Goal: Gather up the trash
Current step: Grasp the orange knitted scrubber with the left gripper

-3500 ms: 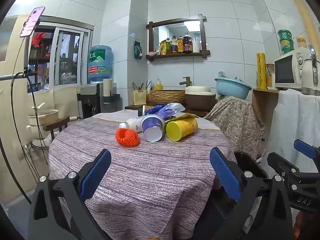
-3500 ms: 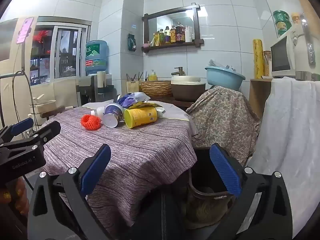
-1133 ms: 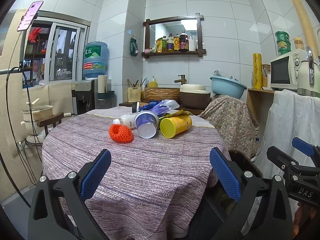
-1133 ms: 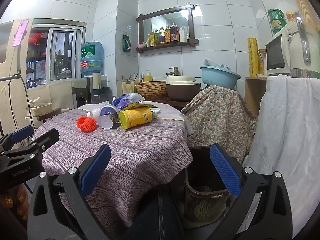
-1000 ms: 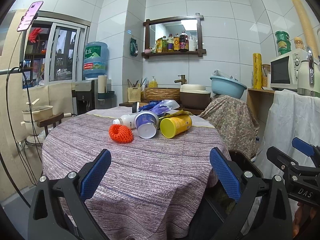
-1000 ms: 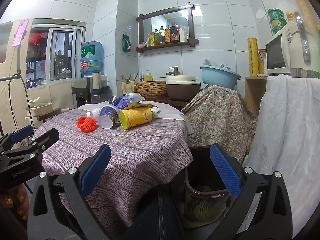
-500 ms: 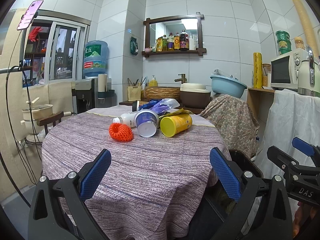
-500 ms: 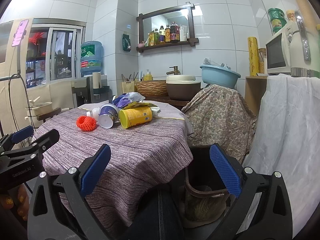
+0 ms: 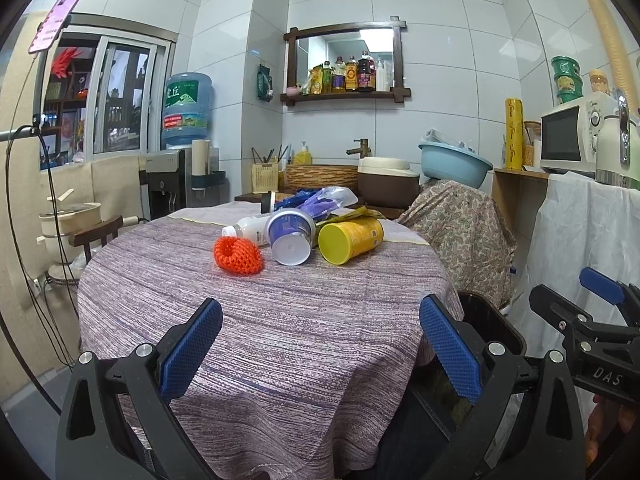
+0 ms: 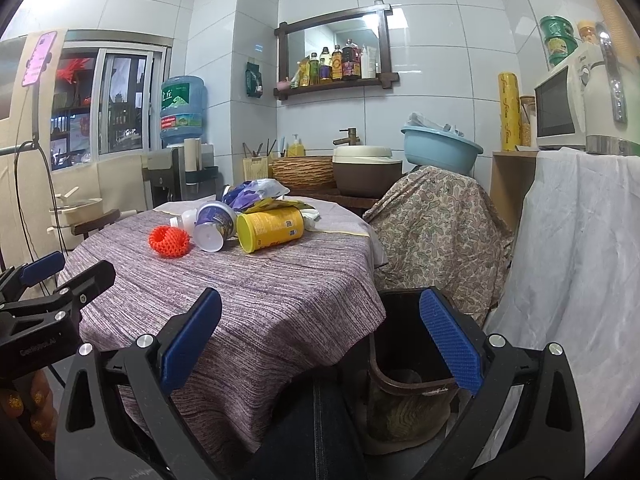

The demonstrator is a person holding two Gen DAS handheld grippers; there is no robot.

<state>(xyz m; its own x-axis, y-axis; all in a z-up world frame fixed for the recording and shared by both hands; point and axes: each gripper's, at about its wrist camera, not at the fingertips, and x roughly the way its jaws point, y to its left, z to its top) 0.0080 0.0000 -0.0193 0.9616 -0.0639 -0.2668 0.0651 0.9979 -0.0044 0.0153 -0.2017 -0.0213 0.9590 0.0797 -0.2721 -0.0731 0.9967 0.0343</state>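
Trash lies in a pile at the far side of the round table (image 9: 280,320): an orange net ball (image 9: 238,255), a white bottle (image 9: 250,231), a purple-labelled white cup (image 9: 290,235), a yellow can (image 9: 350,240) and purple and blue wrappers (image 9: 320,200). The pile also shows in the right wrist view, with the net ball (image 10: 169,241) and yellow can (image 10: 270,229). My left gripper (image 9: 320,350) is open and empty over the near table edge. My right gripper (image 10: 318,342) is open and empty, above a dark trash bin (image 10: 408,360) right of the table.
A chair draped in paisley cloth (image 9: 460,220) stands right of the table, white cloth (image 10: 580,260) further right. A wooden chair (image 9: 98,230) and a water dispenser (image 9: 186,148) are at the left. A sink counter (image 9: 320,176) is behind the table.
Both grippers have drifted only slightly; the view of the table has hardly changed. Both stay open and empty.
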